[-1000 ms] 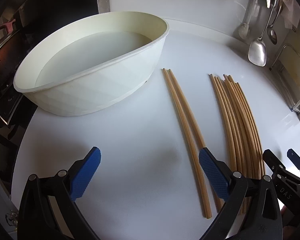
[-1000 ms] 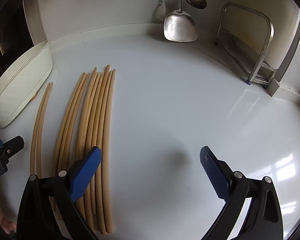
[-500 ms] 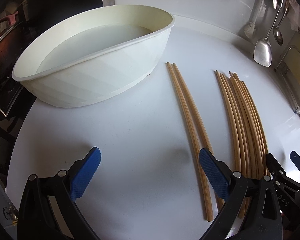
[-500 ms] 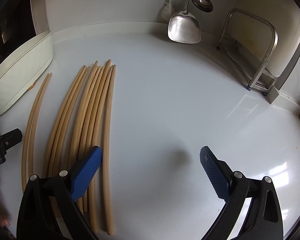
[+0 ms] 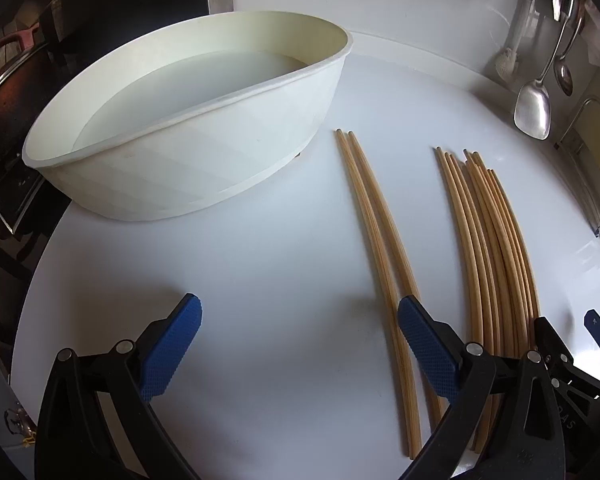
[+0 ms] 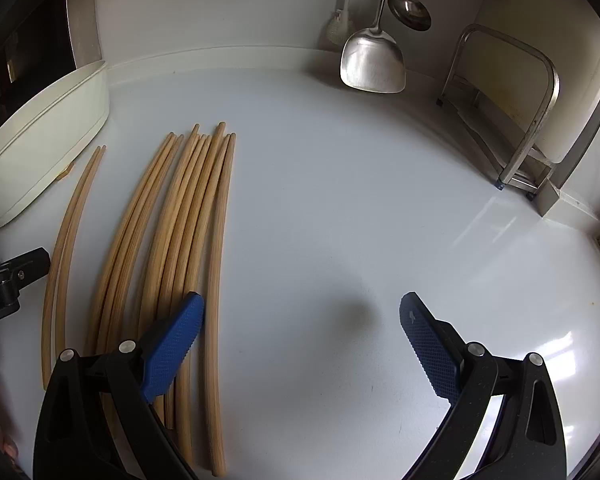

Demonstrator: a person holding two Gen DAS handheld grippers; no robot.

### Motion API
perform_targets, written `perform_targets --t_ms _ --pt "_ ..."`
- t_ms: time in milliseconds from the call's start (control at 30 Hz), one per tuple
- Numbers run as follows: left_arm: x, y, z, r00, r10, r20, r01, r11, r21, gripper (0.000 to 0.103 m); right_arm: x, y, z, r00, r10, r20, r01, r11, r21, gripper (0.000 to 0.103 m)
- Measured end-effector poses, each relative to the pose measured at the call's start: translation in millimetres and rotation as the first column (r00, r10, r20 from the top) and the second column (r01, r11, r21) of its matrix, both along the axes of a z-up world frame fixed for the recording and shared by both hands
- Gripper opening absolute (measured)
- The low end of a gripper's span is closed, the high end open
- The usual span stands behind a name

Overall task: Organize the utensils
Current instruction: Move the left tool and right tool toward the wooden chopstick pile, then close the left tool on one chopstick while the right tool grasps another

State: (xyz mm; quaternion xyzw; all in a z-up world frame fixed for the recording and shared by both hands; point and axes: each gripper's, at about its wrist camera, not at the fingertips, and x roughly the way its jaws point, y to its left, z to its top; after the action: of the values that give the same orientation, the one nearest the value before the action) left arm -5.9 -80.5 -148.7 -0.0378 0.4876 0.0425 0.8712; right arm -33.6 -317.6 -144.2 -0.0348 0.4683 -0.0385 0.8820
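Note:
A pair of long wooden chopsticks [image 5: 374, 224] lies on the white counter, right of a white oval tub [image 5: 188, 128]. A bundle of several more chopsticks [image 5: 496, 248] lies further right. My left gripper [image 5: 296, 344] is open and empty, its right finger over the pair's near end. In the right wrist view the bundle [image 6: 176, 232] and the pair [image 6: 66, 248] lie left. My right gripper [image 6: 300, 344] is open and empty, its left finger over the bundle's near end.
A metal spatula [image 6: 374, 60] and a ladle [image 6: 410, 10] hang at the back wall. A steel rack [image 6: 512, 120] stands at the back right. A dark stove with a pan [image 5: 8, 92] lies left of the tub. The counter edge runs along the left.
Both grippers have drawn back slightly and tilted; the chopsticks and tub sit a little further away in the views. Nothing on the counter has moved. Both grippers stay open.

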Motion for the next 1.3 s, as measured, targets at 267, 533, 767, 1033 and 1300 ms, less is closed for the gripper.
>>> perform_targets --t_ms 267,533,767,1033,1300 --pt "10 -2 -5 1.0 0.012 -0.009 -0.012 1.0 0.017 0.097 0 1 0 1.0 -0.002 -0.001 0.002 1.0 -0.004 0.094" --pt "11 2 -6 1.0 0.018 -0.004 -0.017 0.999 0.029 0.098 2 3 -1 1.0 0.01 0.0 -0.01 1.0 -0.016 0.094" --pt "22 -3 -7 1.0 0.017 -0.001 -0.017 0.999 0.032 0.098 1 8 0 0.999 0.042 0.016 -0.042 0.999 -0.009 0.08" --pt "16 -13 -3 0.999 -0.041 0.013 0.041 0.999 0.033 0.074 -1 22 2 0.992 0.13 0.001 -0.13 0.991 0.028 0.039" --pt "10 -25 2 0.993 -0.113 0.026 0.112 0.993 0.042 0.024 -3 29 2 0.988 0.154 -0.011 -0.154 0.987 0.054 0.006"
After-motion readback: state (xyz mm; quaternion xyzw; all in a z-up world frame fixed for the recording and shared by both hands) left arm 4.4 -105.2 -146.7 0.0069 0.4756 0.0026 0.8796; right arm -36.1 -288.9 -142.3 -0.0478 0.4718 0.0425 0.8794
